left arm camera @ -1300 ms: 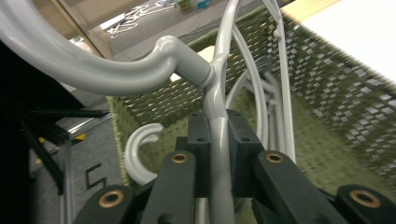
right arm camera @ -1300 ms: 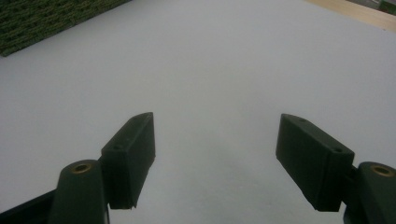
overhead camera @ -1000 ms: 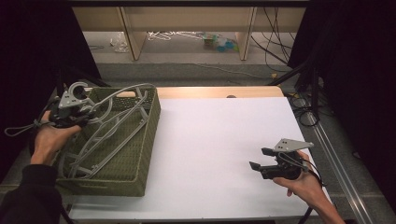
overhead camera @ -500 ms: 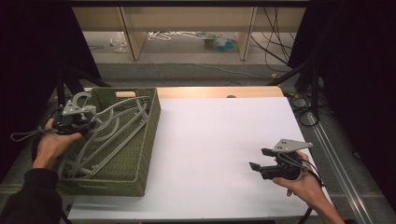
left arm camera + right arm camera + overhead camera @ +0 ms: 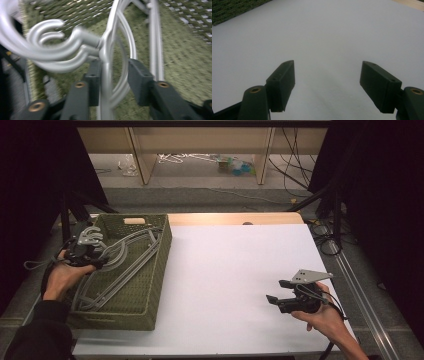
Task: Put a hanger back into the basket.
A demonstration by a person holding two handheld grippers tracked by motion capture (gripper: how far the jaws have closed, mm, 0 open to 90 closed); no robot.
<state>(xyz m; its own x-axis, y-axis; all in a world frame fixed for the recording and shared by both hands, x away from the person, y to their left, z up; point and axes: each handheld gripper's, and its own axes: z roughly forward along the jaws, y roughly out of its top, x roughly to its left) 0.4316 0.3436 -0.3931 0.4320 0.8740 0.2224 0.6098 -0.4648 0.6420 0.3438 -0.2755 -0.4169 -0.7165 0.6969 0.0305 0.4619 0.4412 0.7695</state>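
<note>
While grey hangers point(image 5: 125, 262) lie in the green basket point(image 5: 150, 285) at the table's point(image 5: 230, 270) left, the left tongs point(image 5: 110, 77) straddle 1 hanger's neck, not closed; right tongs point(image 5: 275, 292) gape wide over bare table.

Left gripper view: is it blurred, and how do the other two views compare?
Left gripper view: the grey hangers and green basket are smeared by motion. Right gripper view: soft, evenly lit white table. High view: sharp, with dark surroundings.
</note>
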